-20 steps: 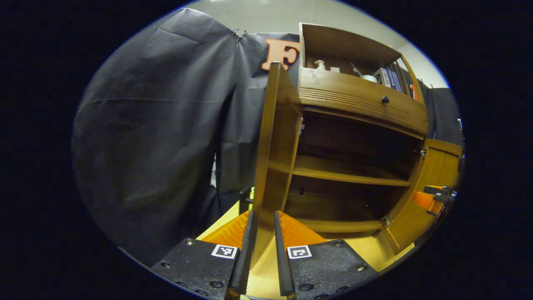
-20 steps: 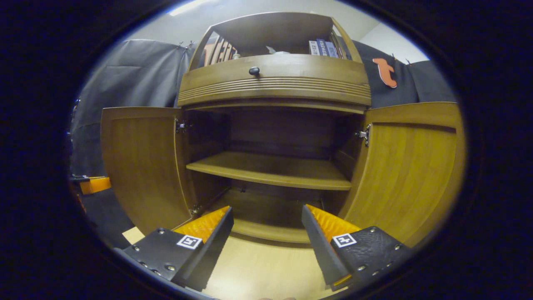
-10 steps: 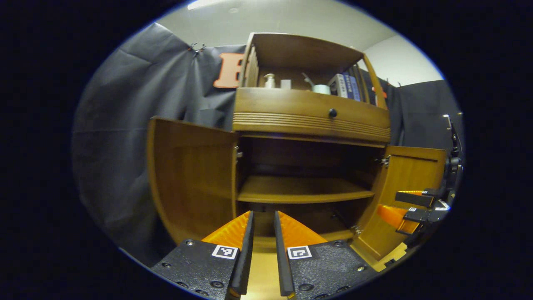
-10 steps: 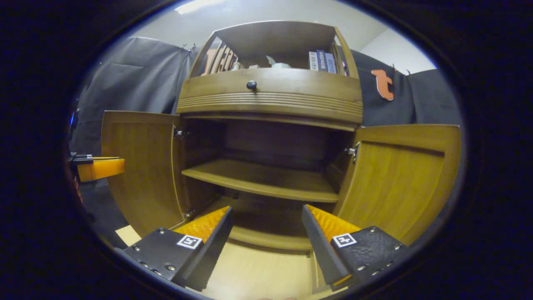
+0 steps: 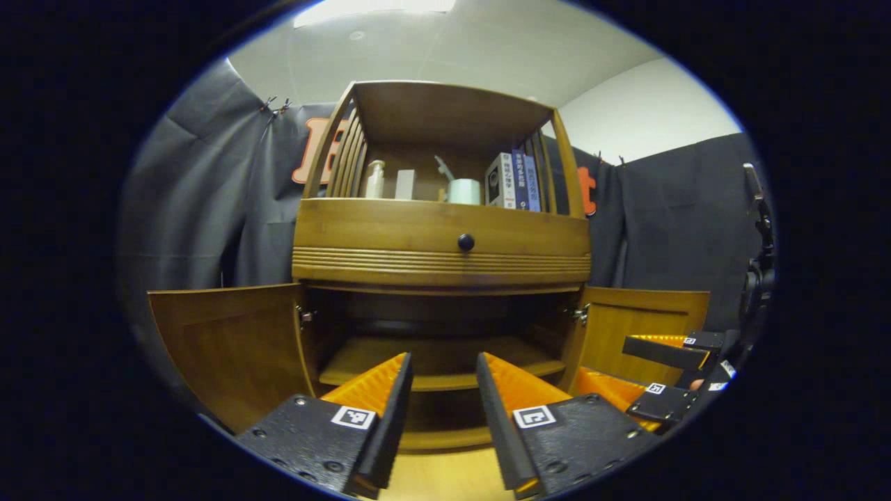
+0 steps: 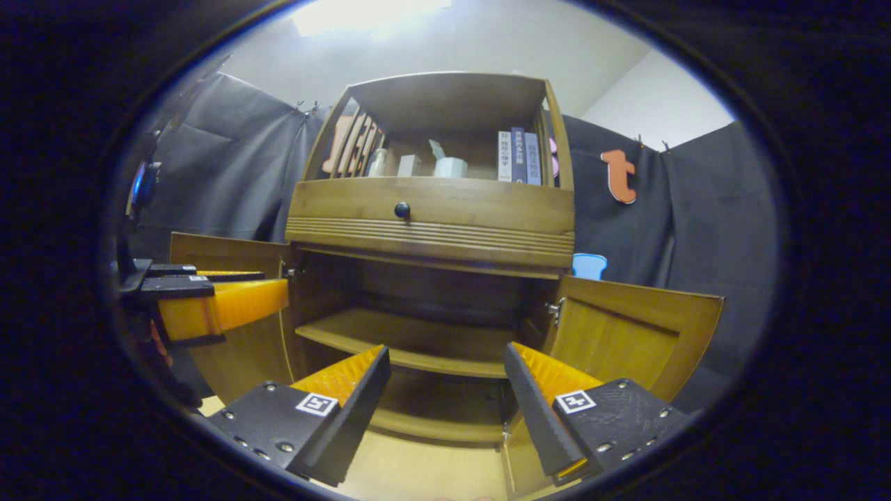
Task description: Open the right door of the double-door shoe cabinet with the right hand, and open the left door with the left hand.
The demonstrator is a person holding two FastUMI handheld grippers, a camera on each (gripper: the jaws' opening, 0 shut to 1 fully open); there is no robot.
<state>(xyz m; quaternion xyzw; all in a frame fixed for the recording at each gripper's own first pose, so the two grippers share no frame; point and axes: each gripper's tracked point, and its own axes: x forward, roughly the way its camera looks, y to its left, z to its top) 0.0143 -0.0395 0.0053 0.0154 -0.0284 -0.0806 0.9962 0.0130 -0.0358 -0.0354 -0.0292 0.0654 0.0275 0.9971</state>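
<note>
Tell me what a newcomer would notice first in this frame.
The wooden shoe cabinet stands in the middle with the left door and right door both swung wide, baring an inner shelf. Both the left gripper and right gripper hang open before it, holding nothing.

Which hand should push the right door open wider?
Right, probably. The right gripper is open and sits just in front of the right door, which looks only partly swung out. The left gripper faces the cabinet's middle, nearer the left door.
</note>
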